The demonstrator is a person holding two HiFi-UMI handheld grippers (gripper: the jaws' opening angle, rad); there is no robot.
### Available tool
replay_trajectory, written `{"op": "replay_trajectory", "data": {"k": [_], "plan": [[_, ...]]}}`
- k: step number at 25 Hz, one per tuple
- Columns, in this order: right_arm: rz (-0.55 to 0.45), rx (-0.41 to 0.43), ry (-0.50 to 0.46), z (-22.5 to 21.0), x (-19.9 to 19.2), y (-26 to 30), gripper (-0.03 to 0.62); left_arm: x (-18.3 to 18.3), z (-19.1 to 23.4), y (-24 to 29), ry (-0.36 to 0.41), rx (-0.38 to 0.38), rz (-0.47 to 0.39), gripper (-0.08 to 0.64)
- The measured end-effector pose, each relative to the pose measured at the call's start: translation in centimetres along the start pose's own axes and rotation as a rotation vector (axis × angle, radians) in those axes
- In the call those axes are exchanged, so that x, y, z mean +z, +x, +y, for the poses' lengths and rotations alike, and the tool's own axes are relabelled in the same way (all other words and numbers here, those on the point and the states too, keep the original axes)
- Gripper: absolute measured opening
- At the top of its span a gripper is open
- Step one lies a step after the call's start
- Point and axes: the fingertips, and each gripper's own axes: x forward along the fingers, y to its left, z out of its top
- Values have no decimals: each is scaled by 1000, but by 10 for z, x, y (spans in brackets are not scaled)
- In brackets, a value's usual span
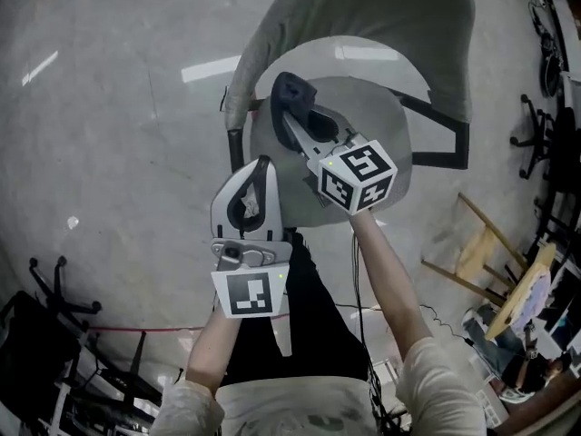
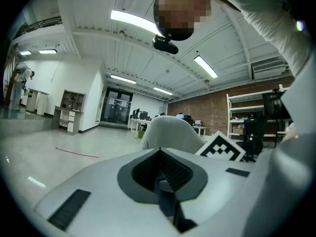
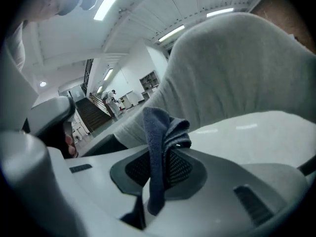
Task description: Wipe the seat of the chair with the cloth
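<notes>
Two grippers, one cloth, one chair: that is all this job needs. My right gripper point(image 1: 289, 114) is clamped on the cloth point(image 1: 292, 89), which bunches up dark blue out of the closed jaws, so I judge the loose fold is meant to meet the surface before the hard tips do. I hold it out over the seat point(image 1: 386, 107), towards the side nearest the back point(image 1: 381, 16), a fair place to begin a wiping stroke; whether the cloth touches the seat I cannot tell. My left gripper point(image 1: 263, 166) has its jaws together on nothing and sits drawn in close to my body, well short of the seat, probably to leave the other one room to sweep.
</notes>
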Motion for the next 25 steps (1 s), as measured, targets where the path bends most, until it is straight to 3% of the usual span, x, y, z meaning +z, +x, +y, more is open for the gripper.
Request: {"op": "replay_trajectory", "data": {"k": [5, 12, 16, 25], "plan": [[83, 39, 99, -8, -37, 34, 55, -6, -9, -4, 100, -23, -11, 15], [168, 105, 214, -1, -65, 58, 55, -1, -9, -5, 76, 6, -31, 15], [230, 96, 278, -10, -85, 73, 55, -5, -7, -4, 80, 16, -20, 15], [425, 32, 193, -42, -110, 85, 55, -4, -2, 0, 5, 104, -12, 15]]}}
